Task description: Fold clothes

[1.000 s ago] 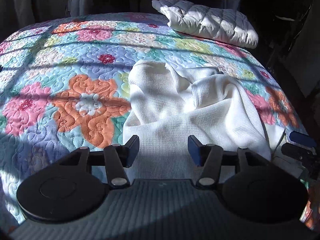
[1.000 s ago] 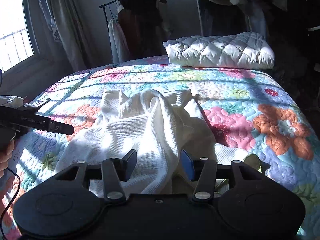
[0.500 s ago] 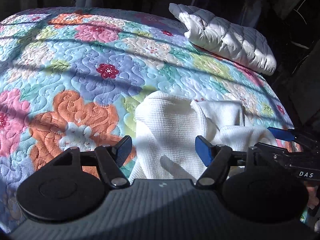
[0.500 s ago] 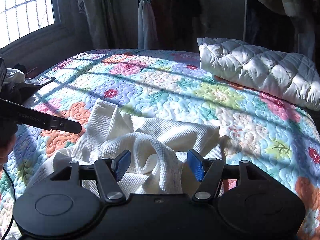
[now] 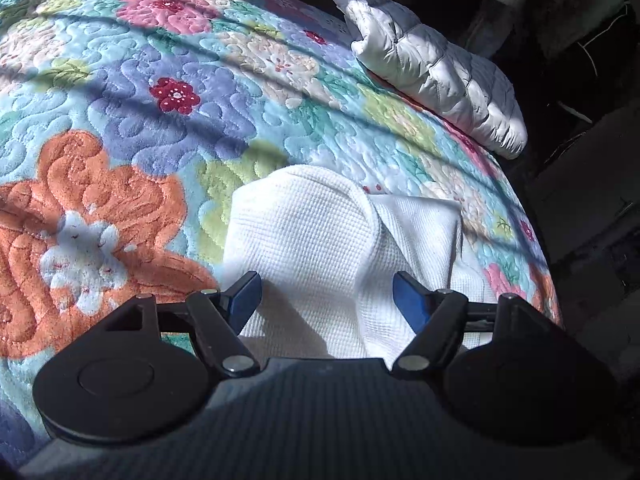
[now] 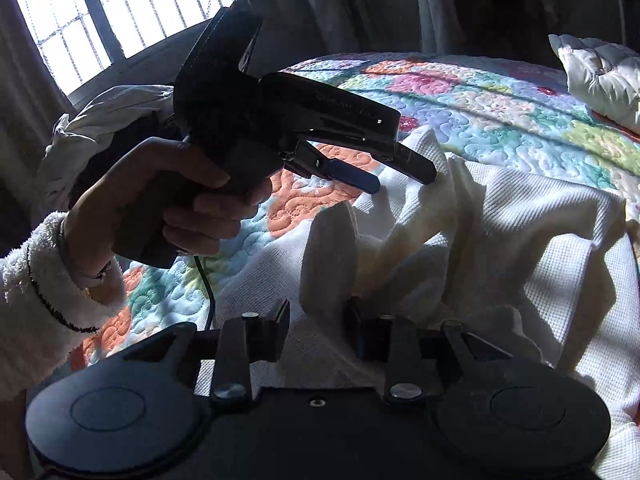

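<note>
The white waffle-knit garment (image 6: 520,248) lies rumpled on the bed's floral quilt (image 5: 160,92), short of the white pillow (image 5: 436,64). The right hand-held gripper (image 6: 318,326) straddles a raised fold, not clamped; the left hand-held gripper (image 5: 326,294) hovers spread over the garment's edge, likely to lift it.

1. The left wrist view sits low and close over the bed (image 5: 120,92), looking along the left claw (image 5: 326,294) across the quilt toward the far right corner, where the white pillow (image 5: 436,68) lies.
2. The right wrist view looks from behind the right claw (image 6: 318,320), low over the near edge, facing the window (image 6: 120,12) side.
3. Both views share the white garment (image 5: 312,240), the floral quilt and the pillow (image 6: 600,76); the right view also takes in the left claw (image 6: 400,180) from the side.
</note>
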Demonstrator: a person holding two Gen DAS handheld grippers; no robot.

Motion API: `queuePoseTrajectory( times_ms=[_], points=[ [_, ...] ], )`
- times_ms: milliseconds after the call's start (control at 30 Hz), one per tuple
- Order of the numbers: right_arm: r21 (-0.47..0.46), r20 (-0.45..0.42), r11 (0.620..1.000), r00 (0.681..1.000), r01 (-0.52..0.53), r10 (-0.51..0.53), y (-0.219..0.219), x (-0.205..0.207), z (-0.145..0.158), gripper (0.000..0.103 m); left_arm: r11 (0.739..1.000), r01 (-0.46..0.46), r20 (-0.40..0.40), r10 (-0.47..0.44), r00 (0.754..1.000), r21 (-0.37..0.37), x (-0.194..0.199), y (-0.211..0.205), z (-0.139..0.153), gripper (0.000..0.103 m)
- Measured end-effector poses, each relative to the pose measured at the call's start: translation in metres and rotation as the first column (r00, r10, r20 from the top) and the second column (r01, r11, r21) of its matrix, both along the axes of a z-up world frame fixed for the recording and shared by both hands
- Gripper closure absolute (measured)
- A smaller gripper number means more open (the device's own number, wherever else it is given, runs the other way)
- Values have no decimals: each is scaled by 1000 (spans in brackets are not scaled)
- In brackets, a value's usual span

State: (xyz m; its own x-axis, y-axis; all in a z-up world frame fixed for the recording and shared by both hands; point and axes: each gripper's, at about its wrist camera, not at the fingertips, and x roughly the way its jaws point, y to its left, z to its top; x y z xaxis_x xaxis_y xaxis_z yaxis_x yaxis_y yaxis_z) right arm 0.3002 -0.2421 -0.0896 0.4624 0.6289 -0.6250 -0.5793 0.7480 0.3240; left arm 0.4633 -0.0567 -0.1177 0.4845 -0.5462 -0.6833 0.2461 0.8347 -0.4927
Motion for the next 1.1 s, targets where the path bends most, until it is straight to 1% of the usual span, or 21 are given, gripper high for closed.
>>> queuePoseTrajectory(
  times_ms=[67, 100, 200, 267, 300, 367, 400, 433, 467, 500, 533, 567, 667, 700, 767, 833, 900, 967, 1067, 1100],
  points=[
    [38, 16, 999, 999, 27, -27, -8, 1, 10, 55, 1000, 2, -3, -2, 1000, -2, 2, 2, -2, 31],
    [31, 29, 999, 999, 36, -37, -9, 3, 14, 52, 1000, 2, -3, -2, 1000, -5, 2, 3, -2, 32],
    [-25, 75, 998, 996, 60, -58, -7, 13, 20, 48, 1000, 7, 2, -7, 1000, -2, 2, 3, -2, 37],
    [-46, 90, 996, 993, 77, -72, -2, 19, 11, 47, 1000, -7, 0, 7, 1000, 3, -1, 2, -2, 56],
    [-54, 97, 995, 992, 85, -80, 1, 21, 6, 47, 1000, -14, -2, 14, 1000, 4, -2, 2, -2, 59],
    [-50, 74, 994, 993, 100, -96, 6, 25, -5, 48, 1000, -28, -4, 28, 1000, 8, -5, 1, -3, 73],
    [-45, 83, 994, 992, 99, -95, 9, 23, -8, 48, 1000, -26, -8, 26, 1000, 4, -6, 1, -3, 75],
    [-56, 95, 996, 993, 73, -67, 14, 21, -9, 50, 1000, -23, -9, 23, 1000, 6, -7, 1, -2, 76],
    [-72, 106, 997, 994, 41, -33, 20, 19, -9, 78, 1000, -20, -2, 20, 1000, 15, -8, 1, -1, 76],
    [-97, 104, 995, 994, -14, 24, 26, 16, -9, 97, 999, -22, 3, 22, 1000, 25, -9, 2, 1, 76],
    [-112, 114, 993, 992, -45, 57, 29, 13, -7, 97, 999, -25, 5, 25, 1000, 28, -9, 2, 2, 76],
    [-130, 145, 990, 987, -46, 65, 30, 7, -2, 97, 999, -26, 4, 26, 1000, 19, -9, 3, 3, 76],
    [-173, 224, 984, 975, 49, -9, 15, 0, 16, 97, 998, -55, 17, 55, 998, 6, -10, 8, 7, 76],
    [-188, 261, 977, 964, 97, -46, 8, -1, 23, 97, 998, -68, 25, 68, 997, 6, -10, 10, 8, 76],
    [-214, 326, 958, 938, 191, -114, -6, -1, 34, 97, 996, -85, 40, 85, 996, 15, -10, 12, 11, 76],
    [-235, 387, 920, 898, 314, -208, -24, 4, 41, 97, 995, -94, 57, 91, 994, 42, -9, 11, 13, 76],
    [-264, 436, 868, 854, 421, -282, -37, 11, 39, 97, 992, -99, 70, 93, 993, 82, -6, 10, 13, 76],
    [-317, 484, 807, 817, 497, -314, -44, 18, 30, 97, 987, -106, 79, 97, 992, 121, -3, 10, 11, 76],
    [-331, 479, 764, 796, 554, -370, -62, 32, 13, 97, 977, -118, 93, 103, 990, 179, 3, 10, 8, 72],
    [-306, 457, 766, 793, 565, -403, -70, 37, 10, 97, 979, -111, 81, 98, 992, 169, 7, 13, 6, 72]
  ],
)
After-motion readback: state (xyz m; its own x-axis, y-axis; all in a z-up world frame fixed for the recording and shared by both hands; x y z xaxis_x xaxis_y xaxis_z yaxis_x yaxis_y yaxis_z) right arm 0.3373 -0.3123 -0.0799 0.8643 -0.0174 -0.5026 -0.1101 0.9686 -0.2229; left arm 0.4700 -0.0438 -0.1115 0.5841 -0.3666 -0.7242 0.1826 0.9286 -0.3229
